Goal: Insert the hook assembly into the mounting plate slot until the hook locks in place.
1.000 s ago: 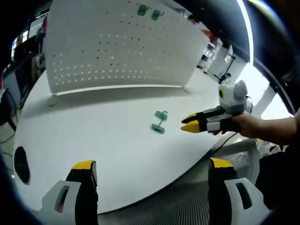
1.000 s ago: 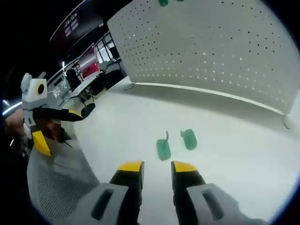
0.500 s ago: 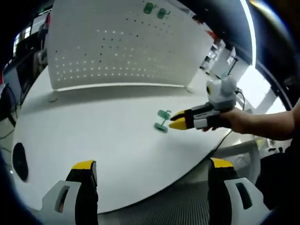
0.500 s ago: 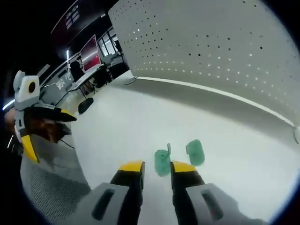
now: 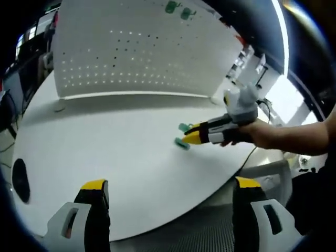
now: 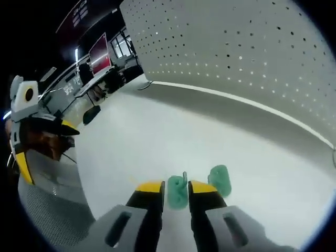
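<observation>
A green hook assembly lies on the white table (image 6: 131, 136). One end (image 6: 177, 190) sits between the jaws of my right gripper (image 6: 177, 188), which is shut on it. Its other end (image 6: 220, 179) lies just to the right of the jaws. In the left gripper view the right gripper (image 5: 191, 138), held by a hand, rests low on the table at the hook assembly (image 5: 182, 142). My left gripper (image 5: 170, 185) hangs open over the table's near edge, well short of the hook. The white perforated mounting plate (image 5: 131, 52) (image 6: 252, 47) stands upright behind.
Two more green hooks (image 5: 171, 7) (image 5: 186, 13) hang high on the plate. The plate stands on small feet (image 5: 59, 107). The left gripper (image 6: 23, 126) shows at the left of the right gripper view, off the table. A dark chair (image 5: 20, 178) and office desks lie beyond the table's edge.
My right gripper has moved forward over the table until the hook's near end sits between its jaws, and the jaws have narrowed a little. The left gripper has stayed put.
</observation>
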